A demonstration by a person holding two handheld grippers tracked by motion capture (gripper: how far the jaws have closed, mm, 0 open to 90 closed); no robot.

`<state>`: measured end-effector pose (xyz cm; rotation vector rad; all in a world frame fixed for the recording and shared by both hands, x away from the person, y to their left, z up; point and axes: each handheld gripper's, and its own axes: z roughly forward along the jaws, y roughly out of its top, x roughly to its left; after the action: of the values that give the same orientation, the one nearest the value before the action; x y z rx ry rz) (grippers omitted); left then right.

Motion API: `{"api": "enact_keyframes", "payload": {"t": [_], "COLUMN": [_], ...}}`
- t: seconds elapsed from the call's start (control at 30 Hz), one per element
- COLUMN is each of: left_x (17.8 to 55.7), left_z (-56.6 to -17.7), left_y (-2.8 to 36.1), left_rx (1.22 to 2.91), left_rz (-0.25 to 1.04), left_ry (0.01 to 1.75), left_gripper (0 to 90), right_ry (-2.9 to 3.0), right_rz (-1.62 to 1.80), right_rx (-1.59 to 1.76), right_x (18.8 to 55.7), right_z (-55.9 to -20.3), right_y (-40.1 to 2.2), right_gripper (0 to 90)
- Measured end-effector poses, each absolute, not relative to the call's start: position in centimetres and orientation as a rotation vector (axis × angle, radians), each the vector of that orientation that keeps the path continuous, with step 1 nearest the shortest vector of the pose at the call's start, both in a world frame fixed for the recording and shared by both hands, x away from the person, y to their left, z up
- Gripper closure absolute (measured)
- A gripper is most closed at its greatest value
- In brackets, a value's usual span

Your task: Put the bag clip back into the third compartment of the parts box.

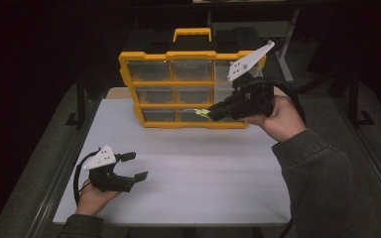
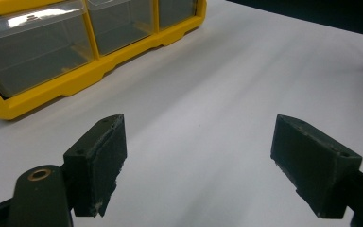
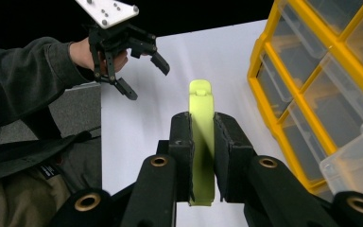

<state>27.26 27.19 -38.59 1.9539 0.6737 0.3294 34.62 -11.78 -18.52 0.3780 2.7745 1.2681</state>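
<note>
Between our right gripper's jaws sits a pinched lime-green plastic clip, possibly loose; it could slip beside the yellow clear-drawer organizer.

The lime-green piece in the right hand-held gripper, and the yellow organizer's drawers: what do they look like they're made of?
The lime-green piece, clamped in the right hand-held gripper, looks like moulded plastic: even colour, smooth matte face, rounded tip with a moulded notch. The drawers look like clear, glossy plastic: see-through walls with bright glare on the rims. The yellow organizer frame seems opaque rigid plastic, though I can't be certain.
</note>
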Motion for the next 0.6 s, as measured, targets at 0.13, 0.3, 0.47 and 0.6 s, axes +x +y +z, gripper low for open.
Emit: {"api": "enact_keyframes", "payload": {"t": [0.13,0.3,0.47,0.6], "left_x": [27.3,27.2,27.2,27.2], "left_z": [-38.6,-38.6,-38.6,-38.6], "left_y": [27.2,27.2,27.3,27.3], "left_rx": [1.956,1.941,1.958,1.952], "left_rz": [0.331,0.318,0.324,0.323], "left_ry": [0.669,0.693,0.682,0.686], "left_gripper": [19.2,19.2,19.2,18.9], "right_ry": [2.759,2.747,2.734,2.722], "right_rz": [1.276,1.290,1.292,1.286], "right_rx": [0.378,0.396,0.393,0.392], "right_x": [34.9,35.1,35.4,35.6], "right_z": [-17.7,-16.8,-15.7,-15.1], "right_y": [-11.8,-12.0,-12.1,-12.2], "right_gripper": [77.0,77.0,77.0,77.0]}}
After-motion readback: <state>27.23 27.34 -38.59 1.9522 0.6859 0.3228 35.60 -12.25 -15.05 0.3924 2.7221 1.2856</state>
